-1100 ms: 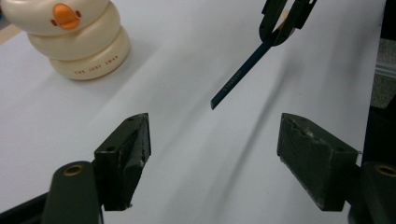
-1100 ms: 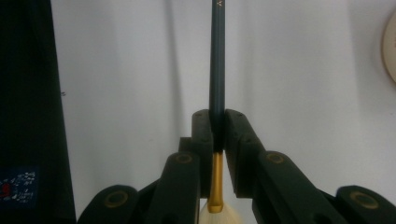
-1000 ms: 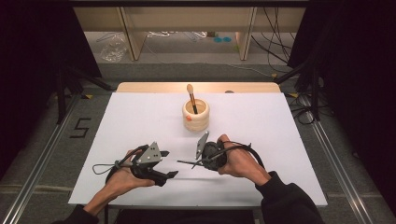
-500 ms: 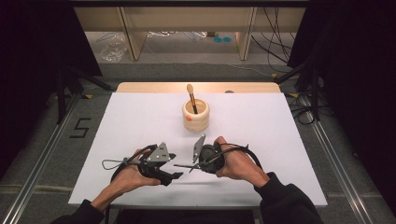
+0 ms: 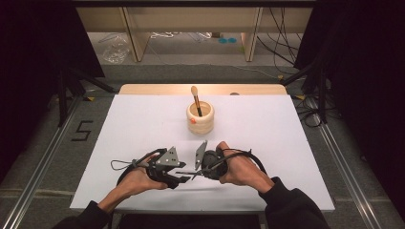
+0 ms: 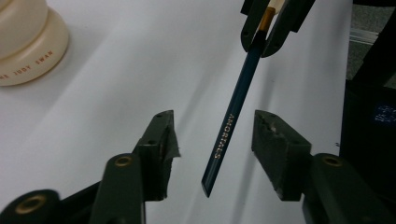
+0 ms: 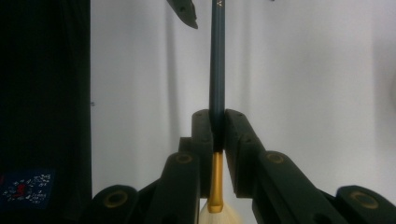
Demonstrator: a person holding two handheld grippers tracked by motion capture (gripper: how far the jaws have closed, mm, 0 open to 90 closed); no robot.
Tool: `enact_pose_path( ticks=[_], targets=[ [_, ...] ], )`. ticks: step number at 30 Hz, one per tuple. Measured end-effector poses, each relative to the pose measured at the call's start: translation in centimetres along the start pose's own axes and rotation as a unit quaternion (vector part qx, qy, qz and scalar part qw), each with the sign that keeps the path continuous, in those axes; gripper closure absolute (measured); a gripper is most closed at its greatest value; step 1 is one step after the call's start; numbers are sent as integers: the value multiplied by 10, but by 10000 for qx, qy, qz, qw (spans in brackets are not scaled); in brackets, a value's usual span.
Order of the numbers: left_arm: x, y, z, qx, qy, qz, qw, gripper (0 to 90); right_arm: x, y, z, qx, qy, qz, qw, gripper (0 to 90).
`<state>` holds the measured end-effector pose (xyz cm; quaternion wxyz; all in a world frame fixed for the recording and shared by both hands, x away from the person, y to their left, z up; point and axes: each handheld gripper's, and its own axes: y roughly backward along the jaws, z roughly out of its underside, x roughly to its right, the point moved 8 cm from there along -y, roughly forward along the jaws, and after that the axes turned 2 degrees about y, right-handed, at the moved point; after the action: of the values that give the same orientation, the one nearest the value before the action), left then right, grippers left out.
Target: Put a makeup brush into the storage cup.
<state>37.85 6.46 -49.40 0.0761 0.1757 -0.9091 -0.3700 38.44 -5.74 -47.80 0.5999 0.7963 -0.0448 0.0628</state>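
Observation:
My right gripper (image 7: 217, 126) is shut on a thin brush (image 7: 217, 60) with a dark teal handle, gold ferrule and pale bristles, gripping it just past the ferrule. The handle's free end reaches between the pads of my left gripper (image 6: 212, 140), whose jaws have just been closing; a gap still shows on both sides of the handle (image 6: 231, 126). In the high view both grippers meet tip to tip near the table's front, left gripper (image 5: 184, 177) and right gripper (image 5: 193, 172). Farther back stands a cream holder cup (image 5: 200, 119) with a wooden-handled brush (image 5: 196, 98) upright in it.
The white table sheet (image 5: 286, 143) lies on a wooden board whose far edge (image 5: 143, 89) shows behind it. The cream cup (image 6: 25, 42) sits at the upper left of the left gripper view. Cables trail from both grippers beside the person's hands.
The left hand has slid right toward the right gripper, and its jaws have narrowed around the brush handle's end. The right hand has stayed nearly still with the brush.

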Motion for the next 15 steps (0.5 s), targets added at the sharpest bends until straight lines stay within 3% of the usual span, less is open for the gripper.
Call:
enact_pose_path(
  ticks=[1, 6, 7, 15],
  targets=[
    [1, -1, 0, -5, 4, 26, 10000, 534, -3, 1, -1, -6, -89, -36, 10000, 833],
    [5, -2, 1, -158, -111, 142, 9997, 617, -1, -1, -1, -16, 144, 5, 9999, 833],
    [5, -3, 2, -189, -137, 148, 9996, 632, -4, 0, -2, -56, 55, -29, 10000, 833],
    [9, -6, 5, -413, -300, 295, 9983, 719, -9, -3, -4, -79, 158, -80, 9998, 833]
  ],
)
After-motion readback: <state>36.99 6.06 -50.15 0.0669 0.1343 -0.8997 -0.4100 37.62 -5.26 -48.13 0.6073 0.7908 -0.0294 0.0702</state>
